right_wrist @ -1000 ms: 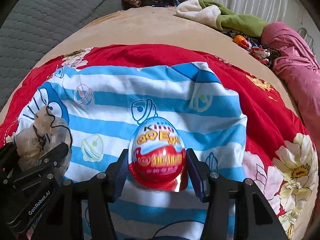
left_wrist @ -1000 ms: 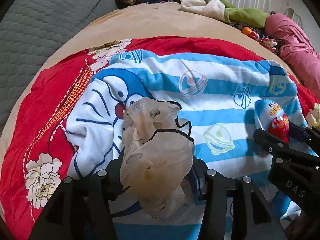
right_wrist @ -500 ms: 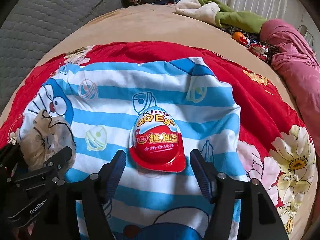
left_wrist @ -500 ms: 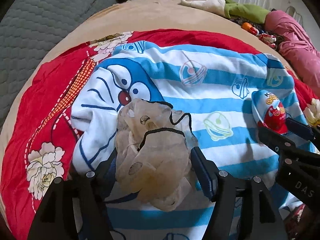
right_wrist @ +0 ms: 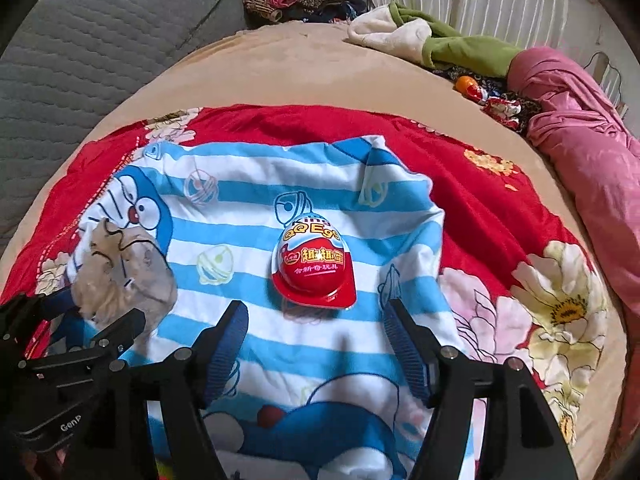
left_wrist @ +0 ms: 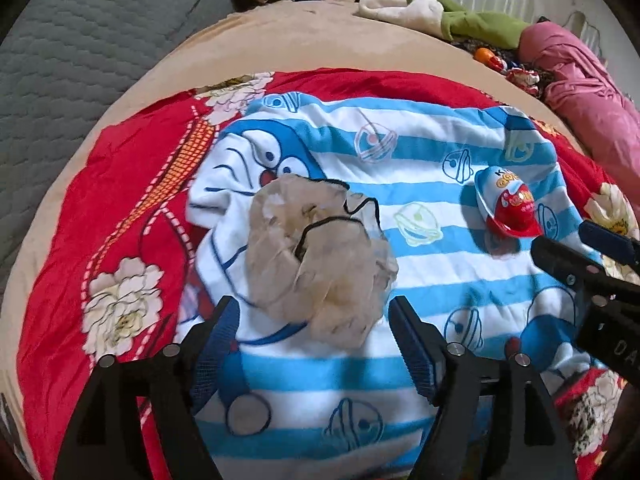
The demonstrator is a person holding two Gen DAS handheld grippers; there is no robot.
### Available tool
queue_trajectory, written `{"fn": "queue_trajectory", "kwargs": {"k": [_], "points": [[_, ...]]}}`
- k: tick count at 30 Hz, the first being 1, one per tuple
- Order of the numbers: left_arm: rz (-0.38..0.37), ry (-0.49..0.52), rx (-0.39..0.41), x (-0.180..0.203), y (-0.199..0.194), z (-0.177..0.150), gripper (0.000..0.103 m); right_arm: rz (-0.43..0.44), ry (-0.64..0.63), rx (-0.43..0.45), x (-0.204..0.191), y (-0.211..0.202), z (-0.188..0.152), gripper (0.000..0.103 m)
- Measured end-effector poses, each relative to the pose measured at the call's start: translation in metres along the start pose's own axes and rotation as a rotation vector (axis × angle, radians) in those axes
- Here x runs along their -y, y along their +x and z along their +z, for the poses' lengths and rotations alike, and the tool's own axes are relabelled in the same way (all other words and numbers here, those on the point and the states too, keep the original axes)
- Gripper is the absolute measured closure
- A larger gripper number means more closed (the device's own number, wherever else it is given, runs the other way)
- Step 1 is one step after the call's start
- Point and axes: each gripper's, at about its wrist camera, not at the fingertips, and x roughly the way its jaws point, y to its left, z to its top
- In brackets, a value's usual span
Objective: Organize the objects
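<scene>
Red-and-white toy egg [right_wrist: 313,264] lettered "QQ Egg" lies on Doraemon striped blanket [right_wrist: 256,208], free of right gripper [right_wrist: 314,340], jaws just opening. Beige mesh scrunchie [left_wrist: 320,256] lies released ahead of left gripper [left_wrist: 314,332], also just opening.

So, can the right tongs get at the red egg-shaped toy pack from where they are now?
Probably yes. The right tongs stand open just short of the egg-shaped toy pack, which lies alone on the striped cartoon blanket; nothing is between them.
</scene>
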Motion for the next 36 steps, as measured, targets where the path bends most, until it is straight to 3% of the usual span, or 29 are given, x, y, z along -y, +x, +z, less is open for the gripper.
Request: {"fn": "queue_trajectory", "kwargs": {"k": [17, 19, 36], "points": [[-0.091, -0.042, 0.04, -0.01, -0.065, -0.032, 0.016, 0.02, -0.003, 0.08, -0.004, -0.073, -0.029, 0.032], [-0.083, -0.027, 0.056, -0.008, -0.073, -0.037, 0.013, 0.027, -0.002, 0.09, -0.004, -0.082, -0.033, 0.032], [-0.109, -0.001, 0.131, -0.016, -0.128, -0.075, 0.012, 0.037, -0.013, 0.145, -0.007, -0.138, -0.062, 0.03]]}}
